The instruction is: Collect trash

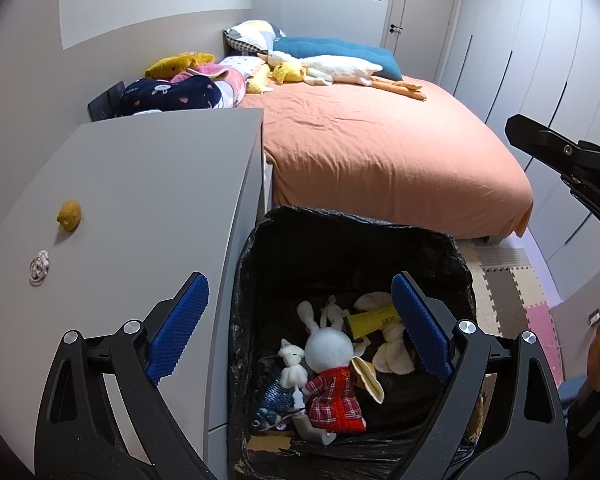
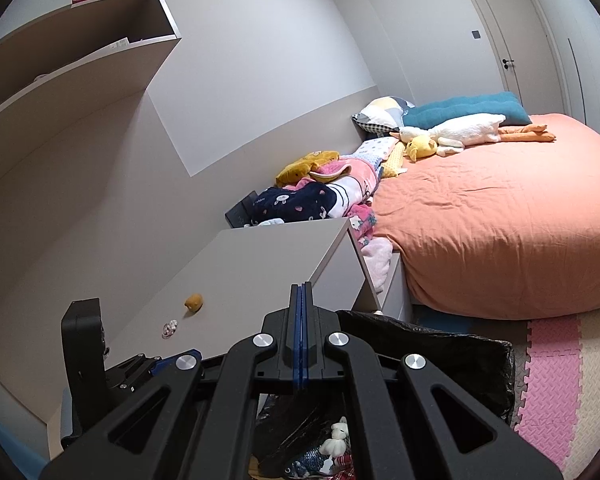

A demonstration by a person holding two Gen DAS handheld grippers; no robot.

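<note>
Smooth grey desk (image 1: 140, 184), crinkled black bin bag (image 1: 352, 248)

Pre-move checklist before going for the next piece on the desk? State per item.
1. Left gripper open, nothing between the pads: ok.
2. Right gripper shut, nothing held: ok.
3. Bin liner open, rabbit doll lying inside: ok.
4. Yellow lump on desk, unobstructed: ok.
5. Small white item on the desk, apart from the lump: ok.
6. Whether either is trash: cannot tell.
</note>
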